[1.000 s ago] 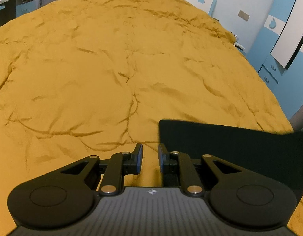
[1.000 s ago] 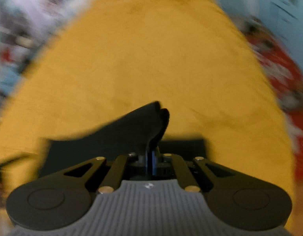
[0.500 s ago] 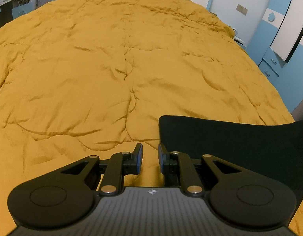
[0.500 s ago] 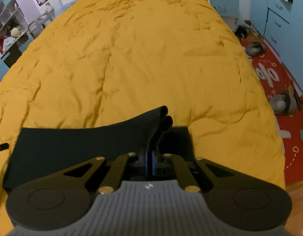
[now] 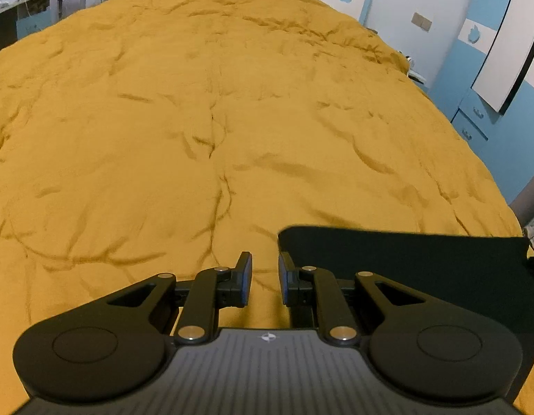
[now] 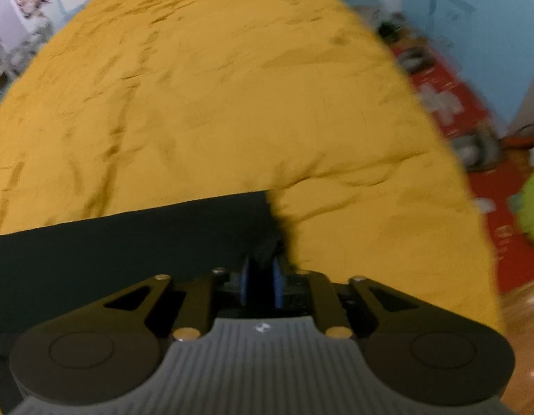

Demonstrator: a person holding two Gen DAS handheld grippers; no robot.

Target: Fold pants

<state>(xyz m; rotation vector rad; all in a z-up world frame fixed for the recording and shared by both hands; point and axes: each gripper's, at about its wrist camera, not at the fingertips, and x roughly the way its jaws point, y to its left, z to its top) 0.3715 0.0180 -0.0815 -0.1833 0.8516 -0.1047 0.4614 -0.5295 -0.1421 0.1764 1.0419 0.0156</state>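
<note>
The black pants (image 5: 405,259) lie flat on the orange bedspread (image 5: 215,121), to the right of my left gripper (image 5: 264,276). The left gripper is open and empty, with the pants' left corner just by its right finger. In the right wrist view the pants (image 6: 111,242) spread flat to the left. My right gripper (image 6: 261,283) has its jaws parted a little around the pants' right corner, which sits dark between the blue pads. The view is blurred, so I cannot tell if the pads still pinch the cloth.
The orange bedspread (image 6: 232,103) covers the whole bed. Blue drawers and a wardrobe (image 5: 491,103) stand right of the bed. A red rug (image 6: 474,138) with clutter lies on the floor at the bed's right side. A desk (image 5: 10,17) stands far left.
The raised fold of pants in my right gripper has come down flat on the bed. The right jaws have parted slightly. The left gripper has stayed open beside the pants.
</note>
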